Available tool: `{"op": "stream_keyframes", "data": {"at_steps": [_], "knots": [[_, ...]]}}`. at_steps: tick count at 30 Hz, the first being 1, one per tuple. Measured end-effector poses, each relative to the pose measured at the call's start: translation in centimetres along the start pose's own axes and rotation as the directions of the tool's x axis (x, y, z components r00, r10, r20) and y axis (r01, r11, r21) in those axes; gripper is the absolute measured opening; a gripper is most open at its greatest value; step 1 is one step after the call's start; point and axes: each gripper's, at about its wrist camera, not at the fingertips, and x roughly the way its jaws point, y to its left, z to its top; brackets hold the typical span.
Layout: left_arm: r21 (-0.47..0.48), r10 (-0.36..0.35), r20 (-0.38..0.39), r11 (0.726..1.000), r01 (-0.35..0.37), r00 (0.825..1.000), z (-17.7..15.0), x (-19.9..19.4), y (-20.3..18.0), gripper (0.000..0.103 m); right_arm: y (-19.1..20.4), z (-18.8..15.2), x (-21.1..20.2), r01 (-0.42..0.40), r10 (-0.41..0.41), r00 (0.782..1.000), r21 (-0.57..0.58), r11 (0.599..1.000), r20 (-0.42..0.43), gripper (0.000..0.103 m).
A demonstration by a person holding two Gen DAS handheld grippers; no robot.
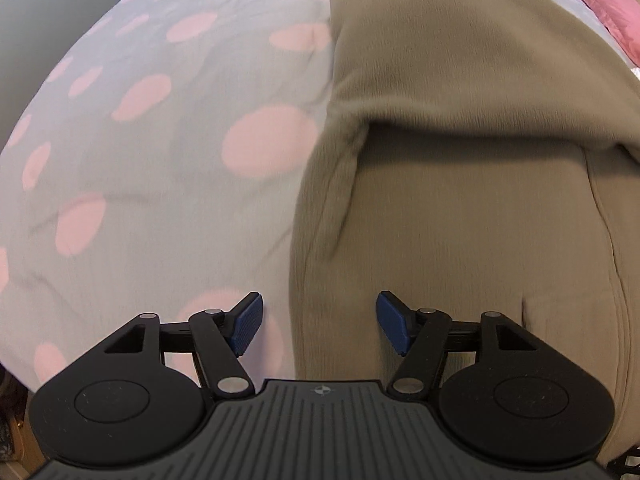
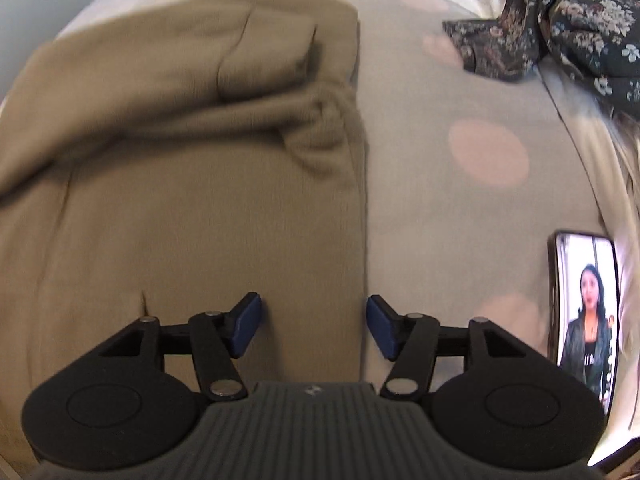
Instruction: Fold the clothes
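Two tools hang released over one olive-brown garment [image 1: 460, 208] spread on a bed: the left tool [image 1: 319, 322] straddles its left edge, the right tool [image 2: 314, 324] its right edge. Open grey bedspread [image 1: 152, 160] with pink dots flanks both sides; one phone [image 2: 586, 316] and a floral cloth heap [image 2: 560, 20] lie rightward.

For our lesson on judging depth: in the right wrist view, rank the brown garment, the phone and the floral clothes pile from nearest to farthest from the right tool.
1. Brown garment: its right edge lies between the open fingers of the right tool.
2. Phone: off to the right, screen lit.
3. Floral clothes pile: far upper right on the bed.
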Motion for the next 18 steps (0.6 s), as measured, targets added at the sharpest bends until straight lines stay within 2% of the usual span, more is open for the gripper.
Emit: {"op": "stream_keyframes", "data": {"at_steps": [7,9,10,11,12,13,14,16,18], "knots": [[-0.003,-0.032,-0.093,0.999,0.032,0.995,-3.2,-0.7,-0.9,0.067,0.0,-2.4,-0.5,-0.051,0.055,0.995,0.049,0.997,-0.078,0.063],[-0.001,-0.037,-0.094,0.999,0.037,0.995,-3.9,-1.0,-1.2,0.067,0.4,-3.2,-0.8,-0.064,0.067,0.993,0.035,0.997,-0.101,0.058],[0.000,-0.043,-0.093,0.999,0.043,0.995,-4.1,-1.2,-1.3,0.061,0.6,-3.5,-1.0,-0.069,0.071,0.992,0.022,0.997,-0.106,0.054],[-0.003,-0.061,-0.088,0.998,0.061,0.994,-4.2,-1.4,-1.3,0.050,0.9,-3.8,-1.3,-0.067,0.067,0.993,0.006,0.998,-0.097,0.046],[-0.003,-0.073,-0.084,0.997,0.073,0.994,-4.2,-1.5,-1.2,0.048,1.1,-3.9,-1.5,-0.062,0.061,0.994,-0.009,0.998,-0.085,0.031],[-0.001,-0.077,-0.082,0.997,0.077,0.994,-4.2,-1.6,-1.2,0.043,1.2,-3.8,-1.7,-0.060,0.059,0.995,-0.014,0.998,-0.076,0.024],[-0.003,-0.083,-0.076,0.997,0.083,0.994,-4.1,-1.7,-1.1,0.031,1.3,-3.8,-2.0,-0.059,0.057,0.996,-0.019,0.998,-0.067,0.017],[-0.005,-0.084,-0.057,0.996,0.084,0.995,-4.2,-2.3,-0.9,0.012,1.4,-3.6,-2.5,-0.057,0.056,0.997,-0.024,0.998,-0.049,0.015],[-0.029,-0.100,-0.026,0.995,0.099,0.995,-4.2,-3.0,-0.4,0.007,1.6,-3.4,-3.2,-0.060,0.059,0.998,-0.032,0.998,-0.026,0.014]]}}
